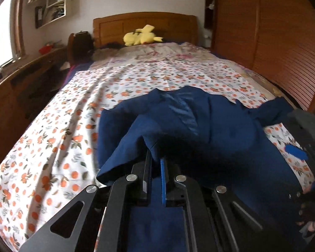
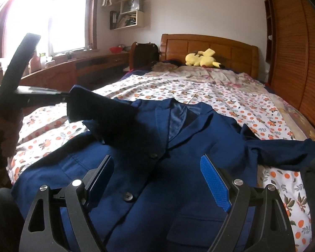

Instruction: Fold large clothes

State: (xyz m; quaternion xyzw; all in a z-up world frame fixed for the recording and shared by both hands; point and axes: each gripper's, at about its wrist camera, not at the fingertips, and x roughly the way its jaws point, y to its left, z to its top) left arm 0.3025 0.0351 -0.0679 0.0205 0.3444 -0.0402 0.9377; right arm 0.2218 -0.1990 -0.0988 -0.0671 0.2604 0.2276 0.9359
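Observation:
A navy blue suit jacket (image 2: 189, 138) lies face up on the bed, collar toward the headboard, buttons down the front. My left gripper (image 1: 156, 157) is shut on the end of the jacket's left sleeve (image 1: 136, 138) and holds it lifted off the bed; in the right wrist view it (image 2: 67, 96) comes in from the left with the sleeve (image 2: 98, 111) hanging from it. My right gripper (image 2: 157, 168) is open and empty above the jacket's front. The other sleeve (image 2: 283, 151) lies spread to the right.
The bed has a white sheet with an orange print (image 2: 231, 98) and a wooden headboard (image 2: 210, 44). A yellow plush toy (image 2: 201, 58) lies at the pillows. A wooden wardrobe (image 2: 294, 52) stands on the right, a desk (image 2: 63, 71) under the window on the left.

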